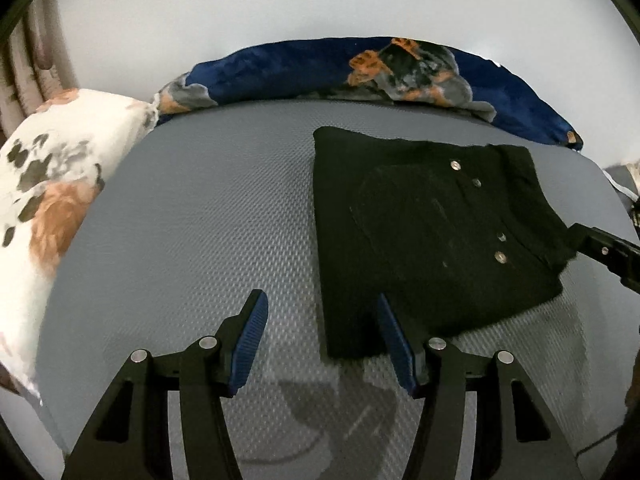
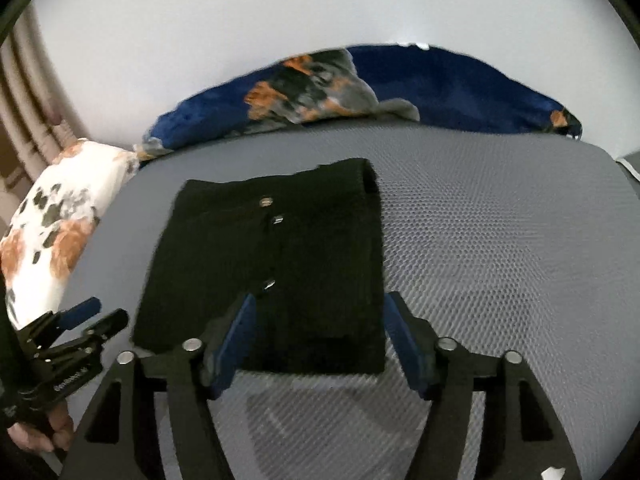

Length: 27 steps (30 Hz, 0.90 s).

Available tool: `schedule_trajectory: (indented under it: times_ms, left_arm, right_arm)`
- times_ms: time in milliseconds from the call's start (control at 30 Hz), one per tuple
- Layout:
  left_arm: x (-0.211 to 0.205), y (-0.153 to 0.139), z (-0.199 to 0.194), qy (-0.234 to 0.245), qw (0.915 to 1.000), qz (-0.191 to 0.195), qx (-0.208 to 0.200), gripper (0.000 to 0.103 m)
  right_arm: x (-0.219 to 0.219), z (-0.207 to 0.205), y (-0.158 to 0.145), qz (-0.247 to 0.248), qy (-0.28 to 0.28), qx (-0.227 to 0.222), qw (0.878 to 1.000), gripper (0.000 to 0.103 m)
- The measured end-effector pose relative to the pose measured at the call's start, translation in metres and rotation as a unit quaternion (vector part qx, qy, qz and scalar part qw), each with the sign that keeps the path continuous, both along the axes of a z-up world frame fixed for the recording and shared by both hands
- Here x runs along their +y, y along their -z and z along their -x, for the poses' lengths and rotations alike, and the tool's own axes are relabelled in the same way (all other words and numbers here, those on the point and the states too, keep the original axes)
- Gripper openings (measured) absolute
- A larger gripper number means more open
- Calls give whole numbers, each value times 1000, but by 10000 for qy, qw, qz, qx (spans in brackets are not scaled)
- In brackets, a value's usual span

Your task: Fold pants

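**A:** Where do the pants point(image 1: 432, 236) lie, and in what form?

**B:** On the grey bed point(image 1: 192, 216), folded into a compact black block, snaps facing up. A white pillow point(image 1: 52, 184) sits at the left and a blue blanket point(image 1: 360, 76) along the far edge, both apart from the block.

**A:** And the left gripper point(image 1: 320, 344)?

**B:** Its jaws stand apart with nothing between the pads; the block's near left corner is seen in the gap (beyond the fingers, not pinched).

**A:** The right gripper point(image 2: 320, 344)?

**B:** Likewise spread and empty, hovering over the block's near edge. From the left wrist view it shows only as a black finger at the block's right side (contact cannot be told).

**A:** Why are both held so?

**B:** Judged from the layout, the fold looks finished or nearly so; open jaws on either flank suit letting go without dragging the layers.
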<state>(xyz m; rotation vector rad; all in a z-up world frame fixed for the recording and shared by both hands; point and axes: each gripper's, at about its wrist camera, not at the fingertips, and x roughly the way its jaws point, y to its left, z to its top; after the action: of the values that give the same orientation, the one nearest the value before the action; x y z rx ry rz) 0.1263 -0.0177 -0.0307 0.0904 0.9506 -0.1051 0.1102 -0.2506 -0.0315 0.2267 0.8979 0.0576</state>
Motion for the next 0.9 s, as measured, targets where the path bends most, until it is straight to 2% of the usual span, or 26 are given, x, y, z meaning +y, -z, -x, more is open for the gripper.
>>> schedule_trajectory:
  times_ms: [133, 333, 600, 900]
  left_arm:
    - [1, -5, 24, -52, 10000, 12, -16, 59]
    - [2, -9, 56, -74, 9999, -76, -70, 59]
    - [5, -13, 76, -220, 9997, -3, -147, 59]
    - [6, -15, 85, -291, 9993, -19, -215, 59]
  right_arm:
    - [16, 22, -9, 132, 44, -162, 9998, 70]
    - [38, 52, -14, 633, 39, -305, 9975, 71]
    - [46, 74, -13, 497, 94, -296, 9983, 78]
    - [55, 83, -12, 500, 93, -262, 9984, 78]
